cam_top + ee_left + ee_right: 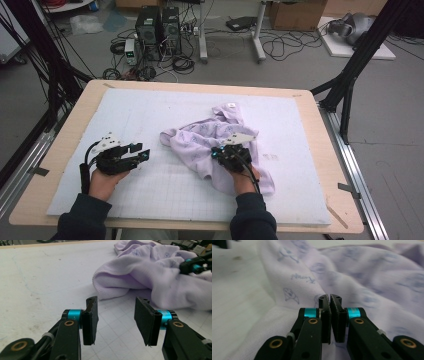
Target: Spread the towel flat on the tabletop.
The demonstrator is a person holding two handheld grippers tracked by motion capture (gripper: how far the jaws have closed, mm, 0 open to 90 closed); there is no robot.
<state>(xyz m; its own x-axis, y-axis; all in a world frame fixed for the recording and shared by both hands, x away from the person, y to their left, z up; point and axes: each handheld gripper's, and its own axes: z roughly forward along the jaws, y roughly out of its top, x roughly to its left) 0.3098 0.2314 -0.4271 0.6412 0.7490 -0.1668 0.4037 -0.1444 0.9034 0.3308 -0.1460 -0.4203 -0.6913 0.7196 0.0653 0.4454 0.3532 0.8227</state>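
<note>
Here, label by label:

Garment: a pale lilac shirt (pixel 215 145), crumpled in a heap right of the middle of the mat (pixel 150 115); a small white tag shows at its far end.

Garment and right claw: the right gripper (pixel 220 152) sits on the near part of the heap, cloth under and around it. In the right gripper view (pixel 331 300) its jaws stand together with only a hairline gap between them, closed; the folds rise just past the tips, and whether a pinch of cloth is caught between the pads cannot be told.

Garment and left claw: the left gripper (pixel 142 152) rests on bare mat left of the shirt, apart from it and pointing at it. In the left gripper view (pixel 116 315) its jaws stand apart with only gridded mat between them; a rounded fold of the shirt (pixel 140 277) lies just beyond the tips, and the right gripper (pixel 192 265) shows at the far edge of the heap.

Writing: the cloth carries a faint blue print of small drawings and a slanted script word, too blurred to read with any certainty.

Surface: the mat is white with a fine grid, laid on a wooden table (pixel 65 145).

Beyond: cables and computer towers (pixel 157 27) on the floor behind the table.
</note>
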